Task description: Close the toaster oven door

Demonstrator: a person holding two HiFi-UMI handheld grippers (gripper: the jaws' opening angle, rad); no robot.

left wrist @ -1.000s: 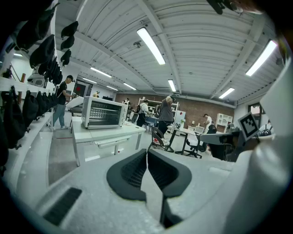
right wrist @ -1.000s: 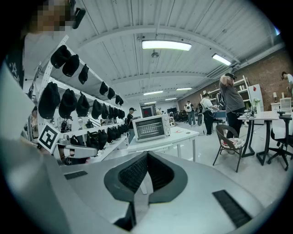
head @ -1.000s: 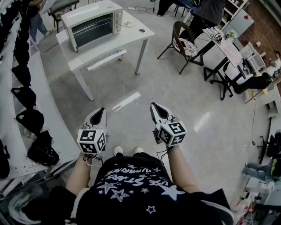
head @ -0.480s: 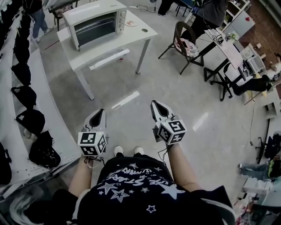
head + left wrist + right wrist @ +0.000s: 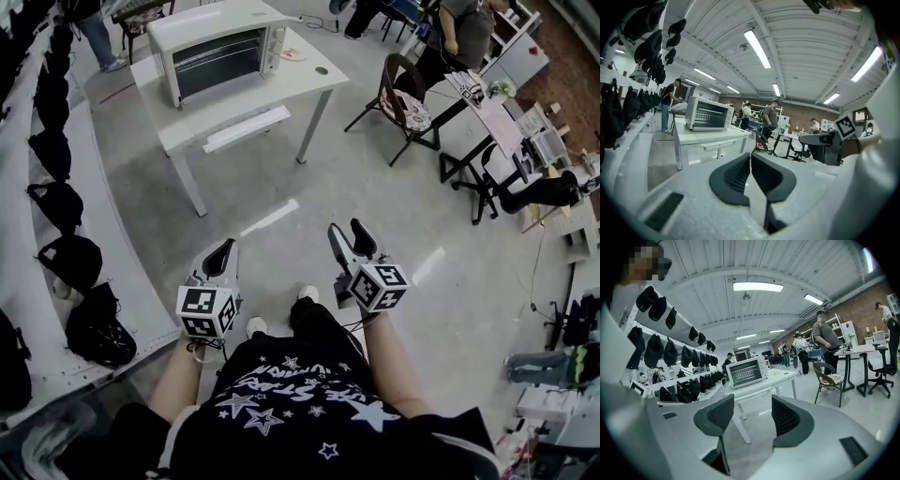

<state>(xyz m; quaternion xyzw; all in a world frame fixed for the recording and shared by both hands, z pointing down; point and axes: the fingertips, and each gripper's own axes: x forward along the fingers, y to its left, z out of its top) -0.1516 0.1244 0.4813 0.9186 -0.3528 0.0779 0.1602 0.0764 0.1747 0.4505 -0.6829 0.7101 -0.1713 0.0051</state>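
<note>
At the far left of the room, the oven (image 5: 220, 52) sits on a white table (image 5: 281, 89), well apart from both grippers, which hang low just in front of the person. Its door looks upright from here, but I cannot tell whether it is fully shut. The left gripper (image 5: 222, 251) has its jaws together on nothing. The right gripper (image 5: 347, 228) has its jaws opening, with nothing between them. The step in hand is the approach: walk up square to the oven's front, then, I judge, press the door home with a flat push rather than a pinch. The floor (image 5: 281, 216) between is bare and wide. Steer clear of the shelf (image 5: 103, 234) of black bags (image 5: 58, 204) along the left, the table's near corner with the tray (image 5: 246, 128) under its edge, and the chair (image 5: 405, 98) to the right.
</note>
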